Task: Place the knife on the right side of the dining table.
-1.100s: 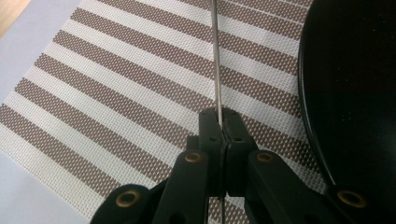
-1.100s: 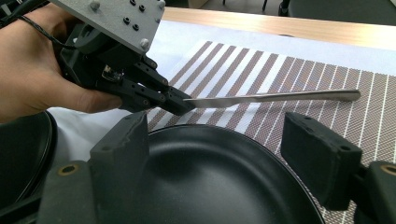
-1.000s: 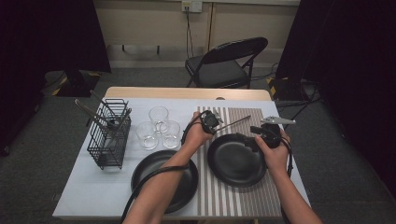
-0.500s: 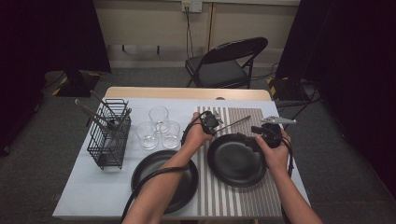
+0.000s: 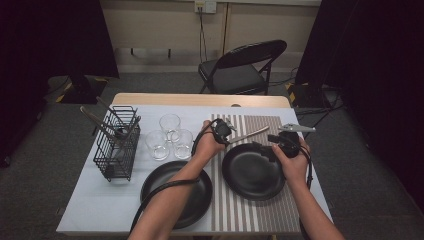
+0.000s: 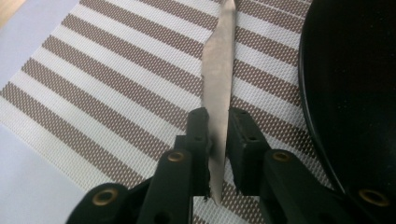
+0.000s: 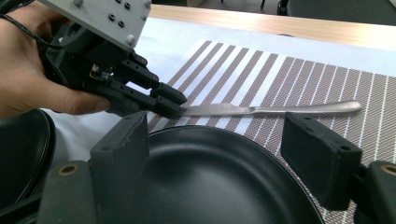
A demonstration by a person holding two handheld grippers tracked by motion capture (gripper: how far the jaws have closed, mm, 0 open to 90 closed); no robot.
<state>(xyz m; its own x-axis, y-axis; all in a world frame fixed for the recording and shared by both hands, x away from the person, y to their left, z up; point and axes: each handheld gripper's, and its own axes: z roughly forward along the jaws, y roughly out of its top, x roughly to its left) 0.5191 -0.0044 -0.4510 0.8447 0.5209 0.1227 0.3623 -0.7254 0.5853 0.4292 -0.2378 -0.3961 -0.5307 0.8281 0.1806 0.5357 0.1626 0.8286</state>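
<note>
Striped placemat [image 5: 250, 200] is carrying a black plate [image 5: 252, 172], w/ knife [image 7: 280, 109] lying just beyond it. Left gripper [image 6: 218, 140] is loosening round the blade end, prob. releasing it. Right gripper [image 7: 229, 154], wide open, is hovering over the plate.

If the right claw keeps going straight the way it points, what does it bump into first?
Probably the black plate, whose rim sits between the right claw's open jaws. Past the plate's rim lies the table knife on the striped placemat, its blade between the left claw's jaws. How high the claw sits is hard to judge.
</note>
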